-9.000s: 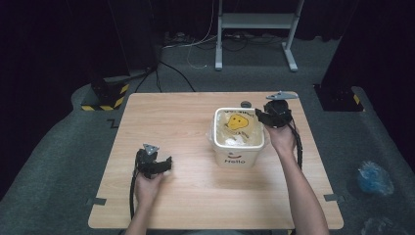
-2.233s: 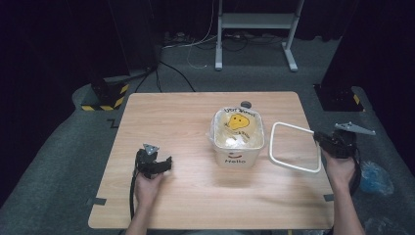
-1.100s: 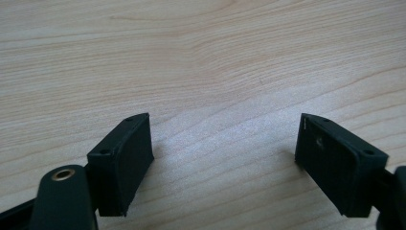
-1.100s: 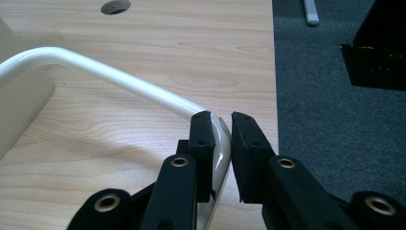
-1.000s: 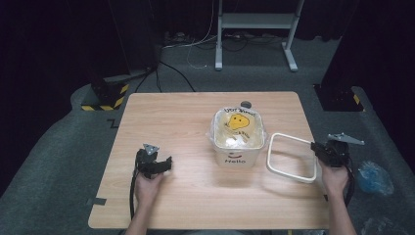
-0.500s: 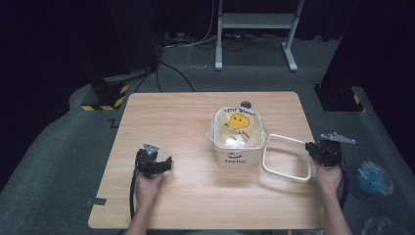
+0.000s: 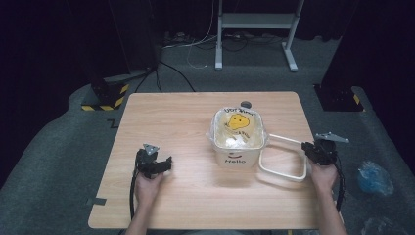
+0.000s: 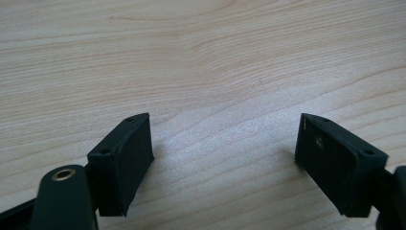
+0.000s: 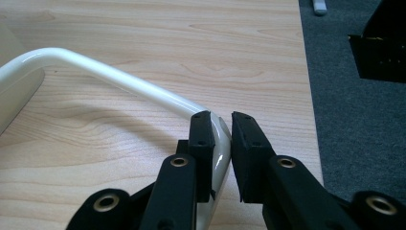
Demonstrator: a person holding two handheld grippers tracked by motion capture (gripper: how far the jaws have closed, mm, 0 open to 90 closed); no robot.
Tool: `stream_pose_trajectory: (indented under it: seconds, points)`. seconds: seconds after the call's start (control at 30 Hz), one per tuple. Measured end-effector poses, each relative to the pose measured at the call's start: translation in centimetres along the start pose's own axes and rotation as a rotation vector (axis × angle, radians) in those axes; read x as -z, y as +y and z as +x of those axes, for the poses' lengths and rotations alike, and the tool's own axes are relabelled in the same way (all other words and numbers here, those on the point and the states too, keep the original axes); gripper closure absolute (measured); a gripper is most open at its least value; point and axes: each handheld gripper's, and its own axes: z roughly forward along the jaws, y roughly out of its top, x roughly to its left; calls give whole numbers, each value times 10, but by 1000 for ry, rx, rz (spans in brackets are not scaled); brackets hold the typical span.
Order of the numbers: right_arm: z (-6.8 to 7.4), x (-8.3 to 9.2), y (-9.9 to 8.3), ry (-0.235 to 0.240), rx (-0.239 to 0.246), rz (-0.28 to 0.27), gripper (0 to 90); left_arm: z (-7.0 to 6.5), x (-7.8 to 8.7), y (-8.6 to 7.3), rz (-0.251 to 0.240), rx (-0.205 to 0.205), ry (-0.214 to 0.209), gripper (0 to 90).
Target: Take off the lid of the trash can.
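High view: white frame (image 7: 284,161) lies right of the container (image 7: 239,138), nearest the right gripper (image 7: 318,152); left gripper view: left gripper (image 8: 225,158) spread over bare table (image 8: 201,57); right gripper view: jaws pinch the frame's corner.

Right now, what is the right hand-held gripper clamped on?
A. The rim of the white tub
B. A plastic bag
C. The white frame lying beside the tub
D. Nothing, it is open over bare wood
C: the right hand-held gripper has its jaws closed on the edge of the white frame, which lies on the table right of the tub.
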Motion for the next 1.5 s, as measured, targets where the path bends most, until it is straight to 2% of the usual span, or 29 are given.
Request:
stream_pose_trajectory:
  seconds: [0.37, 0.63, 0.83, 0.9, 0.93, 1.2, 1.5]
  points:
    - [3, -10, -2, -23, 16, 18, 785, 0, 0, 0, 0, 0, 0, 206]
    - [5, -15, -3, -15, 21, 27, 774, 0, 0, 0, -1, 2, -3, 206]
    - [6, -18, -4, -1, 5, 34, 670, 0, 0, 0, 1, 0, 0, 206]
    - [7, -19, -4, 7, -9, 38, 605, 0, 0, 0, -1, 3, -3, 206]
    - [7, -19, -4, 7, -9, 38, 605, 0, 0, 0, -1, 3, -3, 206]
    - [11, -18, -4, 34, -30, 13, 476, 0, 0, 0, 0, 2, -2, 206]
    - [24, -7, -6, 65, -16, -14, 446, 0, 0, 0, 1, 0, 0, 206]
